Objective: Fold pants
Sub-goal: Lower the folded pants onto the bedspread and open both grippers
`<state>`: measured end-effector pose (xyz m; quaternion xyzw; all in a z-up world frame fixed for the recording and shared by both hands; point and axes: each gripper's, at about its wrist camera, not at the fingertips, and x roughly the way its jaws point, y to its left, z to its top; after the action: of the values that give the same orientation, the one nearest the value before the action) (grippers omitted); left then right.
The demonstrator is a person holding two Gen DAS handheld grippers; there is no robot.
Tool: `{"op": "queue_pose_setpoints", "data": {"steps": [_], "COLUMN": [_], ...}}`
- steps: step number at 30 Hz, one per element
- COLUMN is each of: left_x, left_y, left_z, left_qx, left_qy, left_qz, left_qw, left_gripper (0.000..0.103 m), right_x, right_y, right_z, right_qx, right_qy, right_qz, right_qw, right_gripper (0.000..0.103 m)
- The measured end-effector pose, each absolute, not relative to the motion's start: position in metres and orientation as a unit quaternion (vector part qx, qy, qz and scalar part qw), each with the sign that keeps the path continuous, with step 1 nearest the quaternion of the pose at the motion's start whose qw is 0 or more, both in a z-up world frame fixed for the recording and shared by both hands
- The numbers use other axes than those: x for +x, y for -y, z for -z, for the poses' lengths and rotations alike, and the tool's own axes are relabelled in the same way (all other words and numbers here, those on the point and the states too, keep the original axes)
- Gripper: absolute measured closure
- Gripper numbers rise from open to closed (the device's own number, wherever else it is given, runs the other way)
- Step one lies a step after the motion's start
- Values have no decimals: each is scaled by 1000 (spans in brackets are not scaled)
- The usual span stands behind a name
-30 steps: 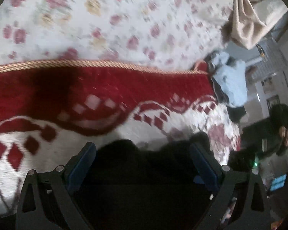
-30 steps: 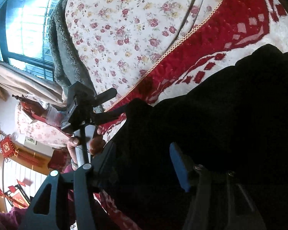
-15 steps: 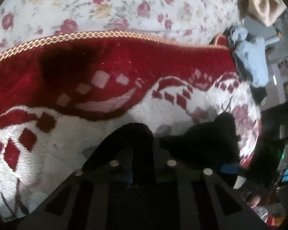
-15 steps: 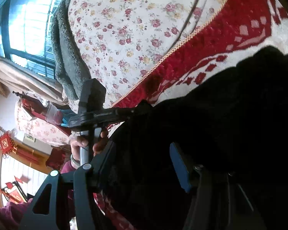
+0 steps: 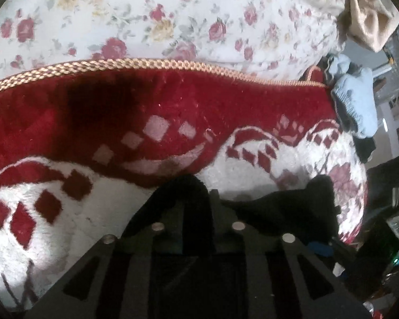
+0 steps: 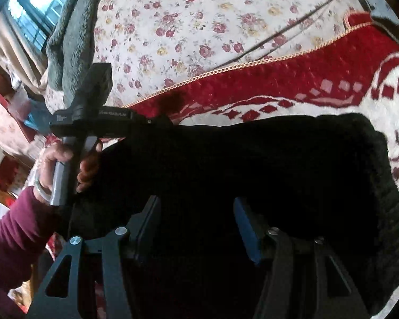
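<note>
The left gripper pinched a corner of the black fleece pants; the right gripper gaped just above them, lower centre.

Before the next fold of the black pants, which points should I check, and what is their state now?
1. Left gripper shut on black pants: ok.
2. Right gripper gripping the pants: not ok, jaws apart over the cloth.
3. Pants lying on the red and white blanket: ok.
4. Pants flat, no wrinkles: cannot tell, cloth too dark.
5. Light blue garment apart from the pants: ok.
</note>
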<state>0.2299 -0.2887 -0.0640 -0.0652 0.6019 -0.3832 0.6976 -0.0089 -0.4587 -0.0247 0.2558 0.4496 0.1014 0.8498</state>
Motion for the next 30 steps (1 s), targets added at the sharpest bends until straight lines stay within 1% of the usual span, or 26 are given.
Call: {"op": "queue_pose_setpoints", "data": {"steps": [1, 2, 3, 4, 5, 8, 13, 17, 22, 27, 30], "left_x": [228, 226, 222, 218, 212, 200, 158, 128, 98, 73, 60], "left_y": [285, 279, 272, 267, 256, 239, 204, 175, 130, 82, 50], "left_z": [59, 51, 42, 34, 20, -4, -37, -45, -39, -28, -21], "left_qx": [-71, -76, -71, -66, -61, -65, -10, 8, 3, -12, -30], "left_qy": [-596, -585, -568, -551, -524, -498, -445, -429, -433, -440, -448], "left_qz": [384, 383, 372, 360, 347, 345, 294, 270, 234, 194, 171], "left_qw": [702, 711, 731, 750, 776, 793, 846, 862, 870, 877, 877], "left_gripper": [67, 58, 33, 21, 21, 21, 21, 21, 21, 21, 21], "right_x": [-11, -14, -16, -18, -20, -26, -31, -29, -30, -28, -24], "right_y": [458, 457, 455, 451, 446, 430, 401, 376, 339, 311, 292], "right_z": [21, 17, 14, 10, 5, -7, -26, -36, -49, -49, -46], "right_qx": [257, 259, 263, 265, 263, 247, 244, 244, 229, 266, 284], "right_qy": [-444, -438, -431, -423, -417, -400, -368, -362, -371, -373, -381], "right_qz": [-104, -108, -113, -121, -127, -133, -188, -201, -231, -265, -286], "right_qw": [852, 854, 856, 858, 861, 872, 877, 877, 870, 848, 832], "right_gripper": [41, 41, 41, 40, 40, 40, 40, 40, 40, 27, 22]}}
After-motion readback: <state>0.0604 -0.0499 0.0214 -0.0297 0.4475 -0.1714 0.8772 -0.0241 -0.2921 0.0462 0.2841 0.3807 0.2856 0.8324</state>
